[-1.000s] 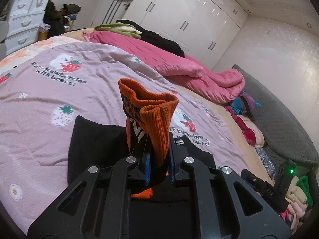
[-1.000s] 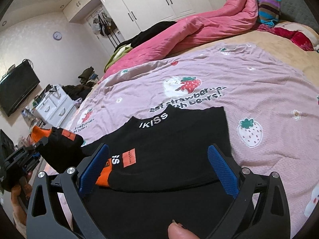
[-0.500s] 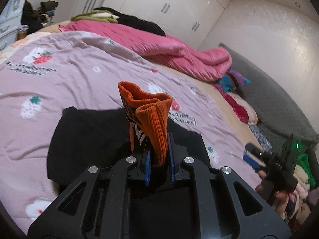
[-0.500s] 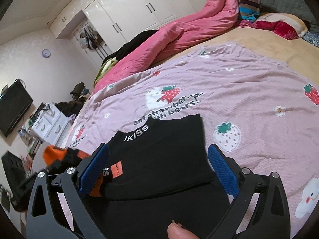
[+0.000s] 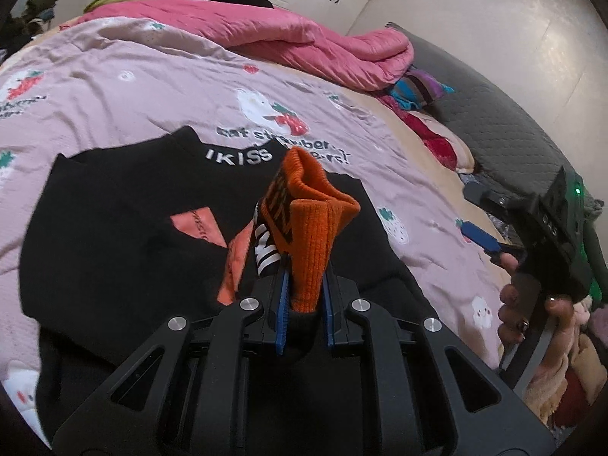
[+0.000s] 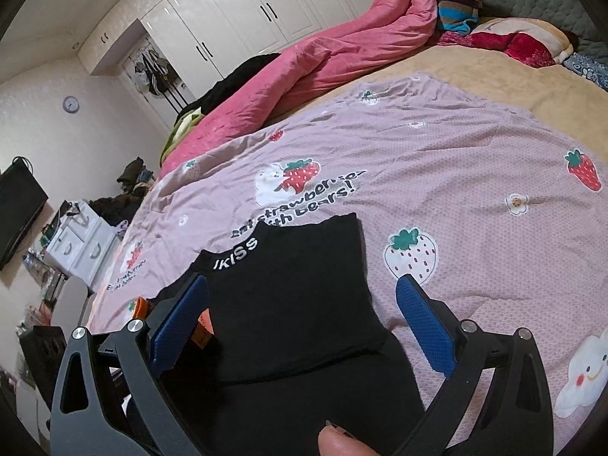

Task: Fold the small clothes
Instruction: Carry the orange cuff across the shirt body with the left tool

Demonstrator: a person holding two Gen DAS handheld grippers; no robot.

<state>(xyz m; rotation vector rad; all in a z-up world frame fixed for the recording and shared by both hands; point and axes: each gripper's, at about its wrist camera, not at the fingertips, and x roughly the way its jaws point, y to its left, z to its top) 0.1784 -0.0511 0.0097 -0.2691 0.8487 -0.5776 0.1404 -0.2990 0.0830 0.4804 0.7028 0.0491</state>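
A small black top (image 5: pixel 125 228) with white "IKISS" lettering at the collar lies on the pink strawberry bedspread (image 5: pixel 144 87); it also shows in the right wrist view (image 6: pixel 288 304). My left gripper (image 5: pixel 304 296) is shut on the top's orange ribbed cuff (image 5: pixel 315 228) and holds the sleeve above the body of the top. My right gripper (image 6: pixel 304 323) is open and empty, low over the right part of the top; it also shows at the right in the left wrist view (image 5: pixel 490 243).
A bunched pink duvet (image 6: pixel 323 60) lies along the far side of the bed. Pillows and a striped cloth (image 6: pixel 459 3) sit at the head by a grey headboard (image 5: pixel 494 121). White wardrobes (image 6: pixel 247 11) and a white drawer unit (image 6: pixel 79 239) stand beyond.
My left gripper has carried the orange cuff to the right, over the body of the black top. My right gripper has stayed open and drifted slightly lower over the top.
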